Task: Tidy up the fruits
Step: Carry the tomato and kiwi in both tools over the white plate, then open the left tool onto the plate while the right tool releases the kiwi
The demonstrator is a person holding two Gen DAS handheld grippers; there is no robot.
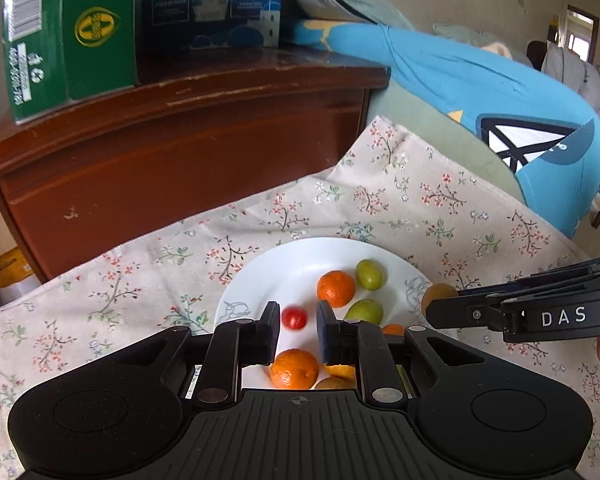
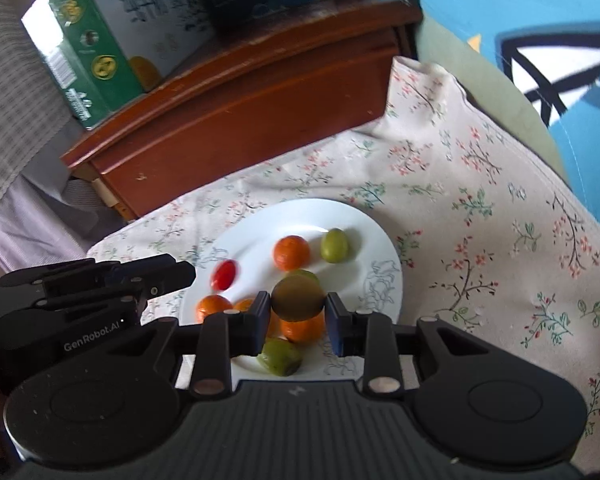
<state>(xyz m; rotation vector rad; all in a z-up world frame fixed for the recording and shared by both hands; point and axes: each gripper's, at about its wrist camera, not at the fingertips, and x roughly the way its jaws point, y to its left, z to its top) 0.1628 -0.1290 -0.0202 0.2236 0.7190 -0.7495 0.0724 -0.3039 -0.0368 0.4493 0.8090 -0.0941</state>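
Observation:
A white plate (image 1: 260, 272) (image 2: 260, 224) lies on a floral cloth (image 1: 420, 200). It holds several fruits: oranges (image 1: 336, 288) (image 2: 291, 252), green fruits (image 1: 369, 274) (image 2: 334, 245) and a red tomato (image 1: 294, 317) (image 2: 224, 274). My right gripper (image 2: 297, 305) is shut on a round brown-green fruit (image 2: 298, 298) above the plate's near side. In the left wrist view it (image 1: 434, 307) reaches in from the right, over the plate's rim, with the fruit (image 1: 438, 296) at its tips. My left gripper (image 1: 298, 332) (image 2: 190, 270) is shut and holds nothing. The tomato lies just beyond its tips.
A dark wooden cabinet (image 1: 180, 140) (image 2: 240, 92) stands right behind the cloth. A green carton (image 1: 68, 32) and a blue box (image 1: 212, 4) sit on it. A blue cushion (image 1: 500, 92) lies to the right. Bare cloth (image 2: 480, 240) stretches right of the plate.

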